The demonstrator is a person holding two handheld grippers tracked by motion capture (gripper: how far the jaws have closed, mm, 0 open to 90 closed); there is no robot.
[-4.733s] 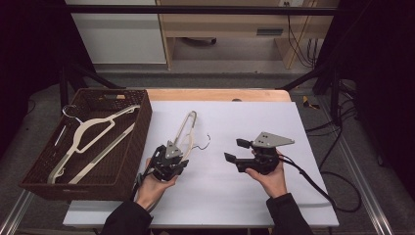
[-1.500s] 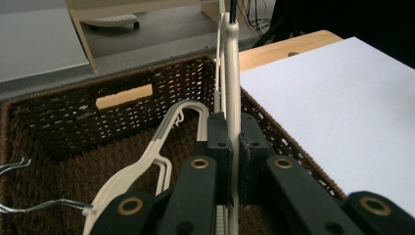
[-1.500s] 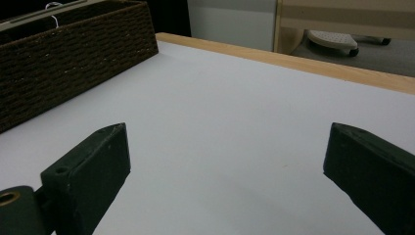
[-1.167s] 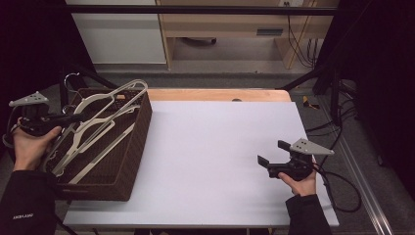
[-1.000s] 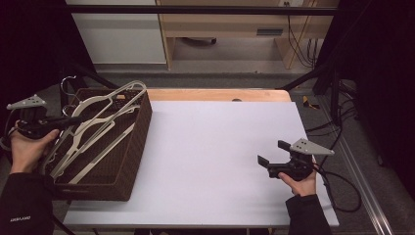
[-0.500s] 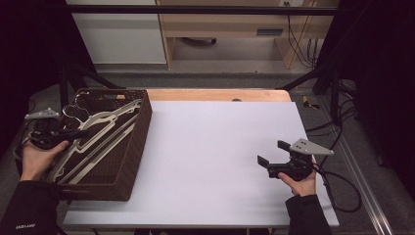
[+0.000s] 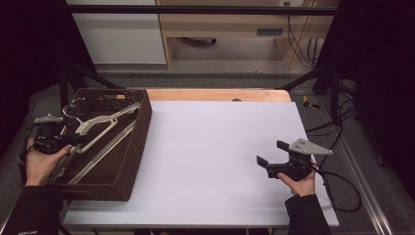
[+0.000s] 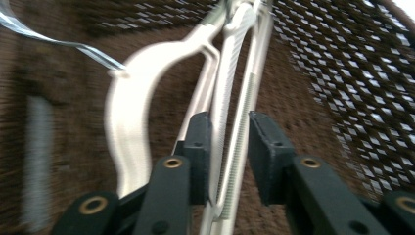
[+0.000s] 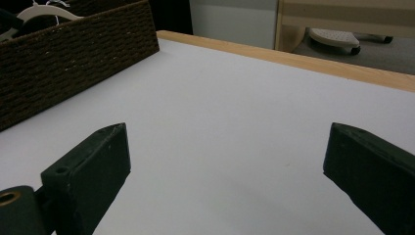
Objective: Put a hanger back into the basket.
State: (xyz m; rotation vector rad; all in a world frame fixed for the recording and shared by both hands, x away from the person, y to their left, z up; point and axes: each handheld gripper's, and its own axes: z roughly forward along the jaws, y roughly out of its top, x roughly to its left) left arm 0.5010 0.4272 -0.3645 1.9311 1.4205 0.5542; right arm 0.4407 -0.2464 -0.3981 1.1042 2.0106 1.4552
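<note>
Lowered since half a second ago, the left gripper (image 7: 73, 140) now sits over the basket's (image 7: 132, 147) nine o'clock rim. Its own view shows jaws slightly apart around the pale hanger's (image 8: 230, 107) ribbed bar; whether they pinch it is unclear. At four o'clock on the open table (image 7: 215, 142), the right gripper (image 7: 268, 159) gapes wide, empty.

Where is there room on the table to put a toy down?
The white tabletop is bare from the wicker basket across to the right claw, and back to the wooden edge strip. The basket is crowded: white hangers lie across it, and the left claw grips one there.
</note>
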